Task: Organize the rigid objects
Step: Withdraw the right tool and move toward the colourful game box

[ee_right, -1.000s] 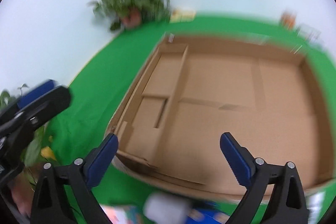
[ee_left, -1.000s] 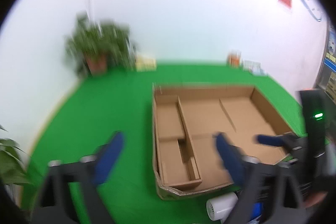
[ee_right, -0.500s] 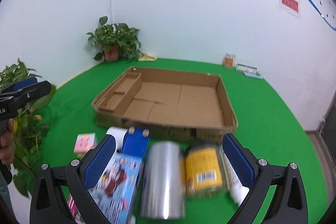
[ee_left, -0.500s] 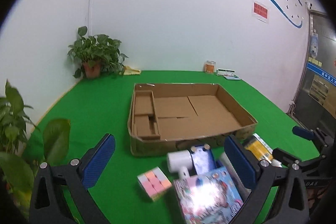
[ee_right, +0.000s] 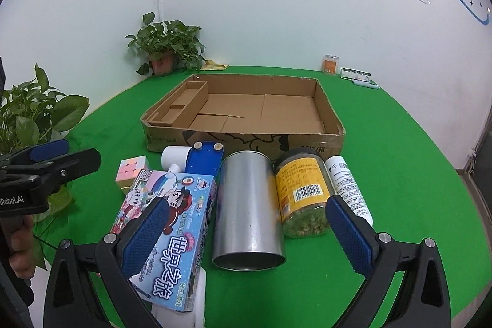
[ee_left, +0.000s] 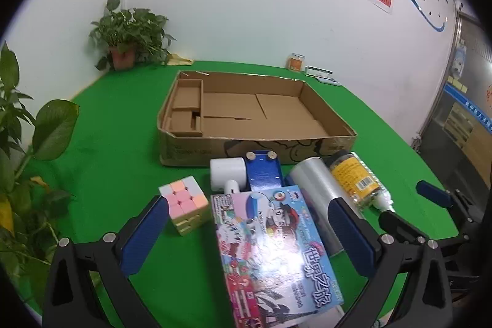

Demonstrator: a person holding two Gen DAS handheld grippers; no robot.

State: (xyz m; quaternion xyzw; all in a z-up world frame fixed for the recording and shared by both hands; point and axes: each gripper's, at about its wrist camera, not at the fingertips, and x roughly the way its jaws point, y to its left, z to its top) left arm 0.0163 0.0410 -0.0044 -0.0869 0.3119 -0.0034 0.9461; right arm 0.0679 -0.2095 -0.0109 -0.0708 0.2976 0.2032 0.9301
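Note:
A shallow cardboard box (ee_left: 255,143) (ee_right: 246,140) with small side compartments lies on the green table. In front of it sit a pastel cube (ee_left: 184,199) (ee_right: 132,169), a cartoon-printed box (ee_left: 270,251) (ee_right: 184,205), a silver can (ee_left: 313,189) (ee_right: 246,205) on its side, a yellow-labelled jar (ee_left: 353,177) (ee_right: 301,189), a white bottle (ee_right: 347,183), a blue toy (ee_left: 264,171) (ee_right: 204,160) and a white cylinder (ee_left: 226,171) (ee_right: 173,156). My left gripper (ee_left: 246,223) hangs open over the cartoon box. My right gripper (ee_right: 246,214) stands open over the can. Neither touches anything.
A potted plant (ee_left: 129,33) (ee_right: 169,45) stands in the far left corner, and a leafy plant (ee_left: 24,143) (ee_right: 33,112) crowds the near left edge. An orange jar (ee_right: 331,64) and small items line the back wall. A hand (ee_right: 18,242) grips the left tool.
Both grippers have drawn back from over the cardboard box toward the near table edge. The row of loose objects has come into view under them.

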